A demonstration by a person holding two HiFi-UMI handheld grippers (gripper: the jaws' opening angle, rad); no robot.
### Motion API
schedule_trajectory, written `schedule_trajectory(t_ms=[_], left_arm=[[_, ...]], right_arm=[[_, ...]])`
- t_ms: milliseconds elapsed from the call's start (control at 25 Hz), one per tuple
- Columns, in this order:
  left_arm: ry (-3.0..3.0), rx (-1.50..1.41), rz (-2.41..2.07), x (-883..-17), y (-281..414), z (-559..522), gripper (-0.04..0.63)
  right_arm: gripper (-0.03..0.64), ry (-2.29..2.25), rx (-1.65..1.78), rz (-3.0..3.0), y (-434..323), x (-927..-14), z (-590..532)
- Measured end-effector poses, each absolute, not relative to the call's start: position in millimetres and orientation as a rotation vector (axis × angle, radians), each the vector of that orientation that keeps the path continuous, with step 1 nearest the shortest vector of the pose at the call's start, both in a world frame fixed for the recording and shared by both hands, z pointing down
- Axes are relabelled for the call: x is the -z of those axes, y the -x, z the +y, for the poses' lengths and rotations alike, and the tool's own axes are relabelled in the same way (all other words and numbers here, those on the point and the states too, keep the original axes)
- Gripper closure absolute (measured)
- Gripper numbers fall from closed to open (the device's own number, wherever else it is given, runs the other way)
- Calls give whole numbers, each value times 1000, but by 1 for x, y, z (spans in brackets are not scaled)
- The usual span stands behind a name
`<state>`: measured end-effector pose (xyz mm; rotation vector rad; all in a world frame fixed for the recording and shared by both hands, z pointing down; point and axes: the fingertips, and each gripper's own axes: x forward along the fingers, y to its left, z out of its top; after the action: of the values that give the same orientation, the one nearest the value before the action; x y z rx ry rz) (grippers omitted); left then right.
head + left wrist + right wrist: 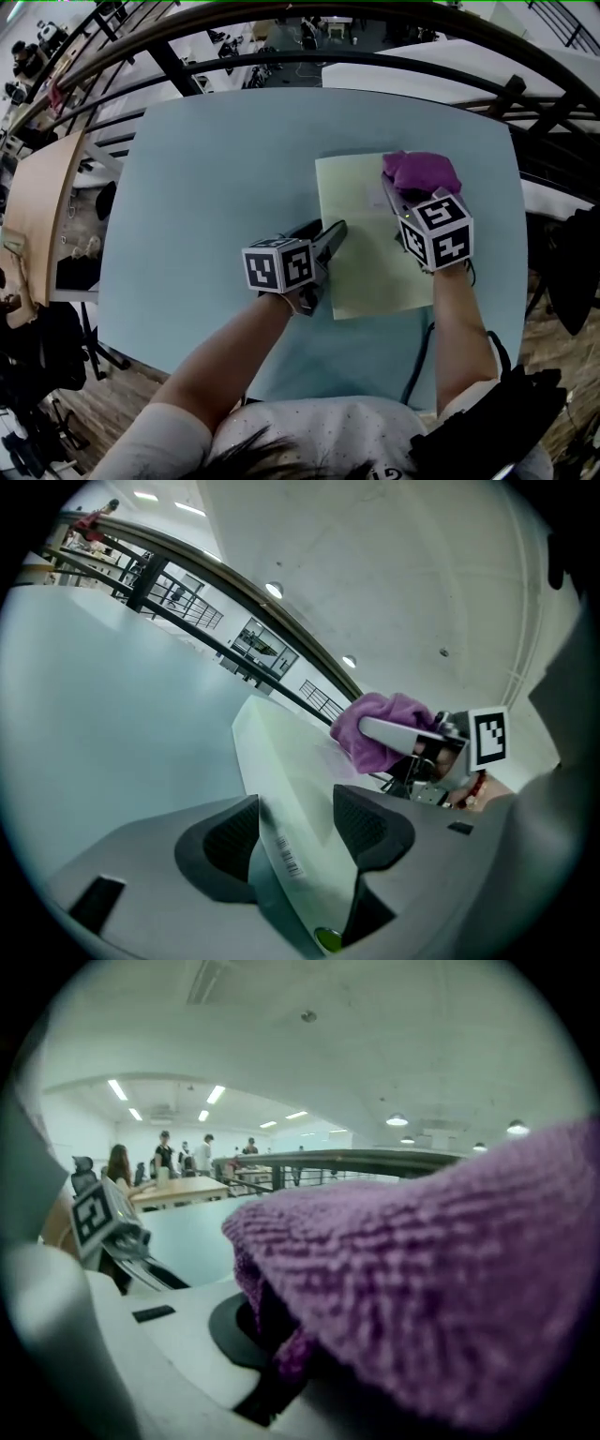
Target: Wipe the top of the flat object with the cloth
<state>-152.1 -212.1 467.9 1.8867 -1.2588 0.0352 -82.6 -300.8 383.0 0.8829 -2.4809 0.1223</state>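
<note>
**Wiping in hand at the sheet's far right corner**

On the left gripper, jaws closed over the left edge of the pale yellow-green flat rectangular sheet, a pad on either face beside a small barcode label, apparently to pin the sheet steady. On the right gripper, jaws shut tight on a bunched purple terry cloth, set down on the sheet's far right corner. Under the sheet, a light blue tabletop. Beyond the sheet's far edge, dark metal railings.

Judged from this: the wiping step itself, probably at the far end of a stroke, with most of the sheet's top lying toward its near edge. Next move, most likely: drag the cloth flat toward the near edge in side-by-side passes, with even downward pressure. Calls for a firm left hold so as not to slide or buckle the sheet. Calls also for stopping short of the sheet's left edge, clear of the jaws clamped there.
</note>
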Motion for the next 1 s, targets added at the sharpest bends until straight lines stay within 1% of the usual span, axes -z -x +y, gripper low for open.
schedule_trajectory(t_ms=[160,240,280,440,760,1000], left_arm=[[-1884,-29,-1245,-468,157,-211,348],[-1884,-27,-1241,-468,157,-211,348],[-1888,-30,-1243,-468,156,-211,350],[-1891,-38,-1254,-469,155,-209,356],[-1877,-37,-1225,-470,154,-212,356],[-1862,-33,-1198,-471,156,-211,356]], right_arm=[[588,-471,-206,-2654,177,-380,-232],[588,-332,-223,-2606,198,-398,-213],[588,-333,-220,-2550,198,-410,-213],[589,-513,-230,-2370,168,-441,-240],[590,-730,-220,-2283,101,-444,-275],[589,-932,-233,-2184,35,-443,-300]])
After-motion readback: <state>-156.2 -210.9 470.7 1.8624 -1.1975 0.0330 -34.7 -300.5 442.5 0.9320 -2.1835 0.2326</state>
